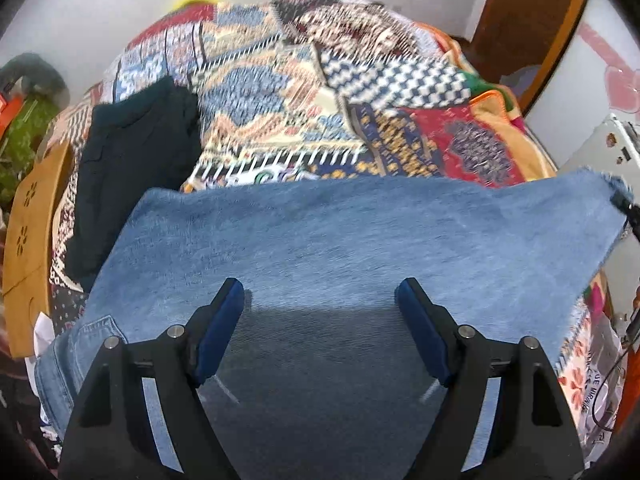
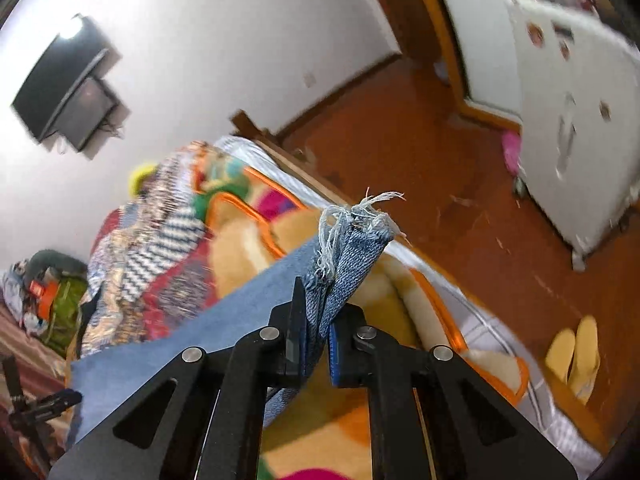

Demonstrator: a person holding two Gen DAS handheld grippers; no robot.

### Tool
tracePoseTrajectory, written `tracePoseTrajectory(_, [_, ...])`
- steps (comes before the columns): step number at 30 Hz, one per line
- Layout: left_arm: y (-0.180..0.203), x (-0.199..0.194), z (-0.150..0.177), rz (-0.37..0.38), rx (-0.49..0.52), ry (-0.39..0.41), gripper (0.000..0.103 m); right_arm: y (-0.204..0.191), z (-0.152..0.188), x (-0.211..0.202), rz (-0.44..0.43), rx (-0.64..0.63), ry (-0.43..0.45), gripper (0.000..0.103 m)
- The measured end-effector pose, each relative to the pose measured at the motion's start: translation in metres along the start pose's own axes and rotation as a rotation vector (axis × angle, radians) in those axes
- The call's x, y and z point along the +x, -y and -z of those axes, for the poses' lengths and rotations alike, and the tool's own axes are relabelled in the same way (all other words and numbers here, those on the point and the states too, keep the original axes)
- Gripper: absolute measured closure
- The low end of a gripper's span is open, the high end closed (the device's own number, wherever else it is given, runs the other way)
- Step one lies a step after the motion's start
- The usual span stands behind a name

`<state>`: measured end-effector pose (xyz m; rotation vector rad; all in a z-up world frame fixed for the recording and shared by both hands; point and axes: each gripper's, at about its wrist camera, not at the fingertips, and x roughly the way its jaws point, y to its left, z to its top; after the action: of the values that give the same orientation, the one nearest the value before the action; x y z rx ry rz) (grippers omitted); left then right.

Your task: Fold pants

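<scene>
Blue jeans lie spread across a bed, their waist and pocket at the lower left. My left gripper hovers just above the denim, its jaws wide apart and nothing between the blue pads. My right gripper is shut on the frayed leg hem, which stands bunched up out of its jaws and is lifted off the bed. In the left wrist view that raised hem corner is at the far right, with a bit of the black right gripper on it.
A patterned blanket covers the bed. A dark folded garment lies left of the jeans, beside a wooden board. To the right of the bed are the red floor, a white cabinet and yellow slippers.
</scene>
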<state>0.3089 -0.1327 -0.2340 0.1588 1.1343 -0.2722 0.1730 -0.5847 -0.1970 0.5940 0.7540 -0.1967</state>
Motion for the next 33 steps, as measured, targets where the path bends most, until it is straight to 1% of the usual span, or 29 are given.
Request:
tracePoseTrajectory(5, [0.002, -0.031, 0.000, 0.028, -0.015, 0.086, 0.024, -0.050, -0.017, -0.035, -0.072, -0.112, 0.074, 0.096])
tracePoseTrajectory(10, [-0.009, -0.068, 0.005, 0.022, -0.034, 0.188, 0.023, -0.106, -0.020, -0.061, -0.156, -0.219, 0.128, 0.096])
tracePoseTrajectory(13, [-0.021, -0.090, 0.013, 0.012, -0.049, 0.252, 0.019, -0.137, -0.016, -0.071, -0.205, -0.280, 0.148, 0.096])
tracePoseTrajectory(17, [-0.039, -0.112, 0.025, -0.010, -0.070, 0.310, 0.015, -0.181, -0.004, -0.072, -0.281, -0.355, 0.134, 0.097])
tracePoseTrajectory(22, [-0.070, -0.130, 0.045, -0.003, -0.139, 0.353, 0.013, -0.234, 0.018, -0.056, -0.378, -0.430, 0.074, 0.097])
tracePoseTrajectory(26, [-0.091, -0.134, 0.061, -0.011, -0.180, 0.359, 0.012, -0.273, 0.046, -0.035, -0.442, -0.498, -0.006, 0.097])
tracePoseTrajectory(29, [-0.103, -0.132, 0.071, -0.029, -0.207, 0.349, 0.012, -0.294, 0.072, -0.015, -0.480, -0.541, -0.091, 0.097])
tracePoseTrajectory(33, [-0.114, -0.124, 0.081, -0.034, -0.239, 0.321, 0.012, -0.311, 0.115, 0.020, -0.507, -0.587, -0.246, 0.097])
